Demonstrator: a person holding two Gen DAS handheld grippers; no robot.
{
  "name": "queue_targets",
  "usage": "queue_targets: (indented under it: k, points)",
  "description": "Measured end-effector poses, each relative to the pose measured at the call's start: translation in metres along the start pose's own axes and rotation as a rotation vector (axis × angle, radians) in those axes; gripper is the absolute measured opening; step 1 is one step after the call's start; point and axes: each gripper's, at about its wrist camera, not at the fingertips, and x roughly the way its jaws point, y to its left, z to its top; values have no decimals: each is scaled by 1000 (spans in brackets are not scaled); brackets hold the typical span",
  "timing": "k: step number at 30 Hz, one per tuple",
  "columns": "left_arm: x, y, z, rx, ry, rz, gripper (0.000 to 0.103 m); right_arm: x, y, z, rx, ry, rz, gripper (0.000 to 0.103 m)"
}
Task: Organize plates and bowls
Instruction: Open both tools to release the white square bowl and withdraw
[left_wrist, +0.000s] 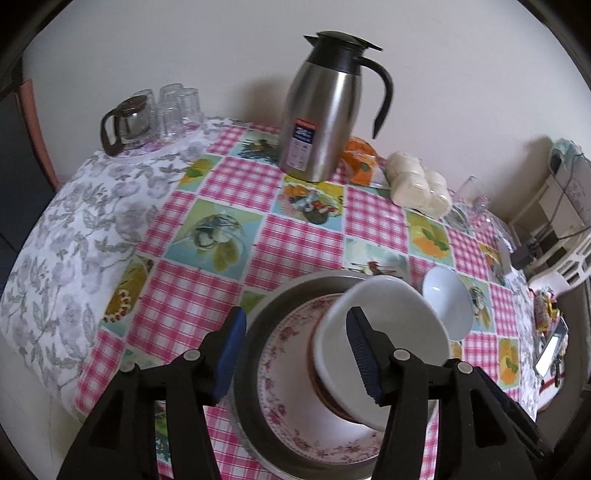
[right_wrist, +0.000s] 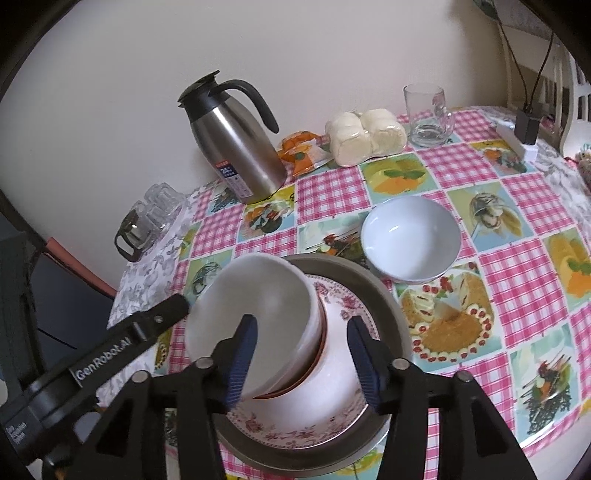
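A grey metal plate (right_wrist: 388, 295) holds a floral plate (right_wrist: 340, 299), a brown-rimmed bowl (right_wrist: 317, 354) and a tilted white bowl (right_wrist: 258, 295) on top. The stack also shows in the left wrist view: metal plate (left_wrist: 255, 325), floral plate (left_wrist: 284, 354), white bowl (left_wrist: 391, 317). My left gripper (left_wrist: 295, 354) is open, its right finger inside the white bowl, the left finger outside the stack. My right gripper (right_wrist: 301, 362) is open over the stack, its left finger in the white bowl. A second white bowl (right_wrist: 410, 238) sits alone to the right (left_wrist: 448, 302).
A steel thermos jug (right_wrist: 236, 147) stands at the back (left_wrist: 321, 110). Wrapped buns (right_wrist: 364, 136), an orange packet (right_wrist: 301, 151) and a glass mug (right_wrist: 428, 114) line the far edge. A glass pot and tumblers (left_wrist: 147, 114) stand at the back left. A phone (left_wrist: 550, 349) lies right.
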Motion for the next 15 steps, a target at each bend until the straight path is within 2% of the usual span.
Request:
queue_targets:
  k: [2, 3, 5, 9, 15]
  points:
    - [0, 3, 0, -10, -3, 19, 62, 0, -1, 1, 2, -6, -10, 66]
    - [1, 5, 1, -15, -3, 29, 75, 0, -2, 1, 3, -10, -16, 67]
    - [0, 8, 1, -27, -12, 50, 89, 0, -4, 1, -2, -21, -39, 68]
    - [-1, 12, 3, -36, -33, 86, 89, -1, -5, 1, -8, -32, -67, 73]
    - [-1, 18, 2, -48, -64, 143, 94, -1, -6, 1, -15, -45, -76, 84]
